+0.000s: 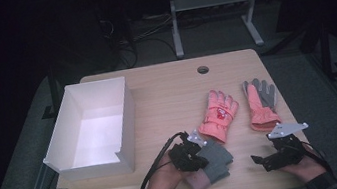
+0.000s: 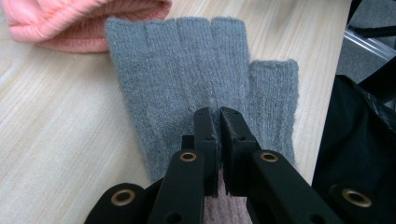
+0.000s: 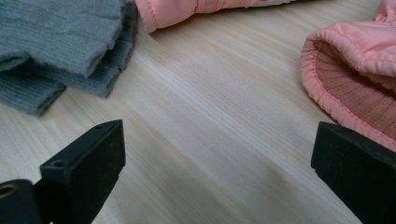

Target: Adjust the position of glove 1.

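While the grey fingerless glove (image 2: pixel 187 88) lies flat near the front edge of the table (image 1: pixel 166 90), I have my left gripper (image 2: pixel 219 116) clamped on it, the two black jaws pressed together with a pinch of the knit caught between them just below the finger stubs. A pale pink band shows under the jaws at the glove's cuff end. From above, the glove sits under my left gripper (image 1: pixel 191 156), its stubs pointing toward the right, and my left hand (image 1: pixel 161 179) comes in from the bottom edge. Just beyond the grey glove lies a pink ski glove (image 1: pixel 218 115), palm down, its cuff close to the grey knit but whether they touch I cannot tell. Beside that one, farther right, lies a second pink glove (image 1: pixel 260 101) with a grey palm facing up. My right gripper (image 1: pixel 272 159) rests low over bare wood near the front right corner, its jaws spread wide with nothing between them. Well off to the left stands a white box (image 1: pixel 126 116), open at the top.
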{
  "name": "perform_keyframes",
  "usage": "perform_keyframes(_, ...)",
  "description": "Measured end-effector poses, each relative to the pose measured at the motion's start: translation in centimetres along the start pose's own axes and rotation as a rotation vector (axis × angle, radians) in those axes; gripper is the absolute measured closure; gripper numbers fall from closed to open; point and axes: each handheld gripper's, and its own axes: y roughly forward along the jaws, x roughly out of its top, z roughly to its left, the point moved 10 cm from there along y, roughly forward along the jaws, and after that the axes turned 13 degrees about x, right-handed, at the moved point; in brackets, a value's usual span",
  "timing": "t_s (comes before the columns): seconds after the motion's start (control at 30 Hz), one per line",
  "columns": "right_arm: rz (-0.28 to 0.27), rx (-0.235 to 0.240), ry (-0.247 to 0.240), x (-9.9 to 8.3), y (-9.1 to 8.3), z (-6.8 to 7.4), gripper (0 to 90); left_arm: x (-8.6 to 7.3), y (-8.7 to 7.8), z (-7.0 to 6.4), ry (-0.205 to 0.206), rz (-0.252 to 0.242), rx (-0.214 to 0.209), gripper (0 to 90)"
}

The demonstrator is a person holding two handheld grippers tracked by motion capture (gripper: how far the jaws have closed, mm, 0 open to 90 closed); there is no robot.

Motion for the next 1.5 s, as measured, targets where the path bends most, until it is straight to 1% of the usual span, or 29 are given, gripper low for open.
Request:
perform_keyframes(0.07, 0.001, 0.003, 0.0, 0.0, 0.0, 0.0, 2.8, -0.1, 0.3, -0.1, 0.007, 0.006, 0.005, 85.6)
perform_keyframes(0.1, 0.001, 0.002, 0.0, 0.0, 0.0, 0.0, 2.8, -0.2, 0.5, -0.2, 0.017, 0.016, 0.01, 85.4)
perform_keyframes(0.2, 0.001, 0.004, -0.004, 0.0, 0.0, 0.0, 2.8, -0.3, 0.8, -0.3, 0.023, 0.017, 0.018, 84.0)
perform_keyframes(0.27, -0.001, 0.005, -0.002, 0.0, 0.0, 0.1, 2.8, -0.2, 0.6, -0.3, 0.024, 0.009, 0.014, 79.5)
perform_keyframes(0.33, -0.001, 0.005, -0.002, 0.0, 0.0, 0.1, 2.8, 0.0, 0.3, -0.2, 0.017, -0.01, 0.018, 67.3)
perform_keyframes(0.4, 0.002, 0.004, -0.003, 0.0, 0.0, 0.0, 2.8, 0.3, 0.1, 0.2, 0.024, -0.028, 0.034, 53.5)
perform_keyframes(0.43, 0.004, 0.005, 0.004, 0.0, 0.0, 0.0, 2.8, 0.5, 0.0, 0.3, 0.004, -0.042, 0.038, 47.6)
perform_keyframes(0.5, 0.004, 0.004, 0.003, 0.0, 0.0, 0.0, 2.8, 0.5, 0.1, 0.6, 0.013, -0.045, 0.058, 33.8)
perform_keyframes(0.53, 0.001, 0.004, -0.003, 0.0, 0.0, 0.0, 2.8, 0.5, 0.3, 0.8, 0.018, -0.047, 0.079, 28.6)
perform_keyframes(0.57, -0.001, 0.004, -0.001, 0.0, 0.0, 0.1, 2.8, 0.4, 0.5, 1.0, 0.019, -0.044, 0.091, 24.1)
perform_keyframes(0.6, 0.003, 0.004, -0.003, 0.0, 0.0, 0.0, 2.8, 0.3, 0.8, 1.1, 0.007, -0.042, 0.09, 21.1)
perform_keyframes(0.67, 0.002, 0.005, 0.003, 0.0, 0.0, 0.1, 2.8, 0.1, 1.0, 1.2, 0.014, -0.035, 0.079, 19.1)
perform_keyframes(0.7, 0.0, 0.003, 0.006, 0.1, 0.0, 0.0, 2.8, 0.1, 1.1, 1.1, 0.005, -0.038, 0.074, 18.7)
perform_keyframes(0.73, 0.0, 0.003, 0.008, 0.1, 0.0, 0.0, 2.8, -0.1, 1.2, 1.2, 0.016, -0.027, 0.066, 18.2)
perform_keyframes(0.77, -0.002, 0.002, 0.01, 0.2, 0.1, 0.0, 2.8, -0.1, 1.3, 1.2, 0.014, -0.025, 0.065, 17.3)
perform_keyframes(0.87, 0.002, 0.001, 0.013, 0.2, 0.1, 0.0, 2.8, -0.3, 1.7, 1.4, 0.012, -0.017, 0.074, 14.9)
perform_keyframes(0.9, 0.004, -0.001, 0.007, 0.2, 0.1, 0.0, 2.8, -0.5, 1.9, 1.4, 0.021, -0.003, 0.076, 14.9)
perform_keyframes(0.93, 0.001, -0.003, -0.004, 0.3, 0.1, 0.0, 2.8, -0.5, 2.2, 1.3, 0.01, -0.008, 0.075, 14.9)
perform_keyframes(0.97, 0.0, -0.004, -0.005, 0.3, 0.1, 0.0, 2.8, -0.6, 2.3, 1.3, 0.019, 0.002, 0.072, 14.9)
perform_keyframes(1.0, 0.003, -0.005, 0.005, 0.2, 0.0, 0.1, 2.8, -0.7, 2.4, 1.2, 0.023, 0.007, 0.077, 14.9)
perform_keyframes(1.03, 0.0, -0.007, 0.004, 0.2, 0.0, 0.1, 2.8, -0.7, 2.4, 1.2, 0.023, 0.007, 0.077, 14.9)
perform_keyframes(1.07, 0.0, -0.005, 0.004, 0.1, 0.0, 0.1, 2.8, -0.7, 2.7, 1.0, 0.021, 0.012, 0.086, 14.9)
perform_keyframes(1.13, -0.001, -0.003, -0.004, 0.1, 0.0, 0.0, 2.8, -0.7, 2.9, 0.9, 0.026, 0.018, 0.084, 14.9)
perform_keyframes(1.2, -0.002, -0.004, -0.008, 0.1, -0.1, -0.1, 2.8, -0.9, 3.0, 1.0, 0.024, 0.029, 0.077, 14.9)
perform_keyframes(1.33, -0.005, -0.005, 0.007, 0.0, -0.2, 0.0, 2.8, -1.1, 3.2, 0.9, 0.006, 0.035, 0.059, 15.1)
perform_keyframes(1.37, -0.007, -0.005, 0.006, 0.0, -0.3, 0.0, 2.8, -1.0, 3.3, 0.9, -0.005, 0.026, 0.053, 15.3)
perform_keyframes(1.43, -0.004, -0.007, 0.005, 0.0, -0.3, 0.0, 2.8, -1.0, 3.2, 0.9, 0.001, 0.028, 0.05, 16.2)
perform_keyframes(1.47, -0.004, -0.008, 0.009, 0.0, -0.2, 0.0, 2.8, -1.0, 3.1, 0.7, 0.003, 0.026, 0.035, 20.3)
perform_keyframes(1.5, -0.004, -0.009, 0.007, 0.1, -0.2, -0.1, 2.8, -1.0, 3.1, 0.7, 0.004, 0.029, 0.036, 22.4)
